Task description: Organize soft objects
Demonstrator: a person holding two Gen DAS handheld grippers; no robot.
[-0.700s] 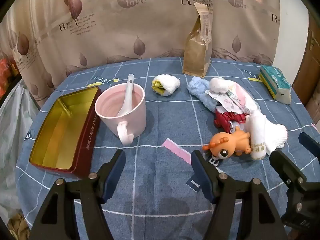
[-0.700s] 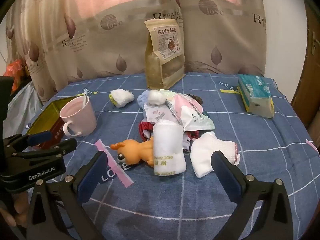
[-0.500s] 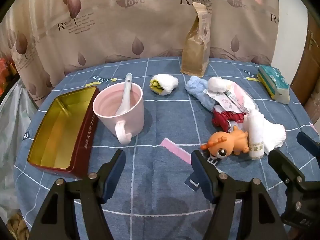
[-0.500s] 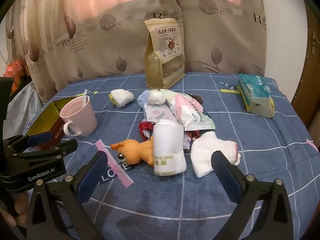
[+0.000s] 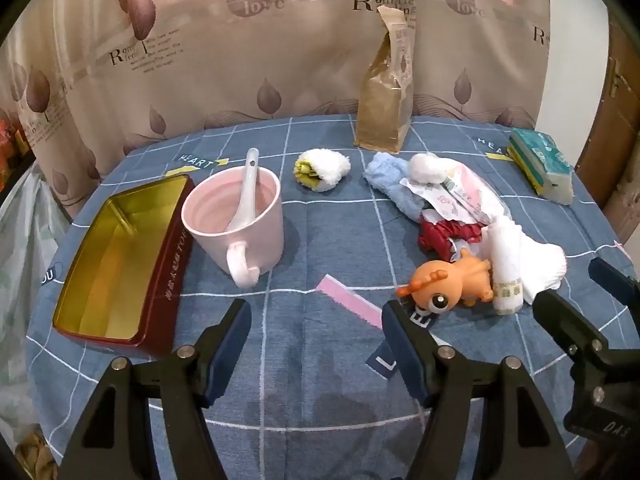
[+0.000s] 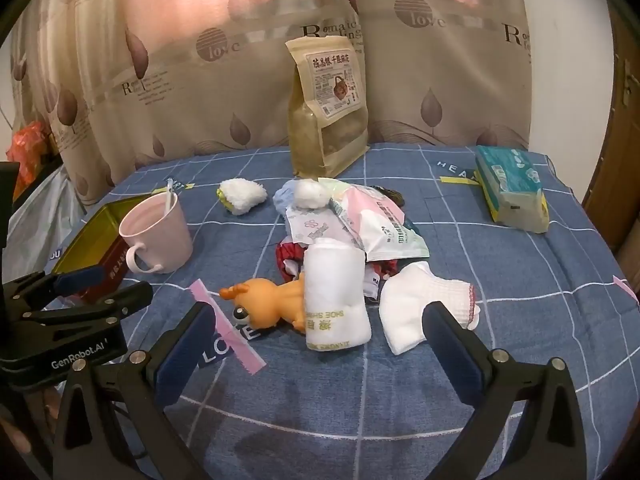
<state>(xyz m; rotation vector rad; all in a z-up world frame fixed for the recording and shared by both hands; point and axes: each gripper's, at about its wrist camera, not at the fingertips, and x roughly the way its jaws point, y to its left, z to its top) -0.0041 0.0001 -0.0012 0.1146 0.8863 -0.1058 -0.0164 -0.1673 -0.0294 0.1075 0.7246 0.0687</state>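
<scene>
A pile of soft things lies mid-table: an orange toy deer (image 6: 267, 300), a rolled white towel (image 6: 335, 294), a white sock (image 6: 430, 306), a red cloth (image 6: 289, 258), plastic packets (image 6: 362, 222), a blue cloth (image 5: 394, 188) and a white ball (image 6: 310, 195). A white-and-yellow rolled sock (image 5: 322, 168) lies apart. An open gold-lined red tin (image 5: 116, 256) stands at the left. My left gripper (image 5: 316, 334) is open and empty, above the cloth in front of the mug. My right gripper (image 6: 318, 338) is open and empty, just before the towel and deer.
A pink mug (image 5: 236, 228) with a white spoon (image 5: 244, 192) stands beside the tin. A brown paper bag (image 6: 326, 108) stands at the back. A tissue pack (image 6: 510, 188) lies at the far right. The round table has a blue checked cloth (image 6: 520, 280); curtains hang behind.
The left gripper's view has drawn back and risen slightly; objects sit a little smaller and higher. The right gripper has barely moved. Nothing was grasped.
</scene>
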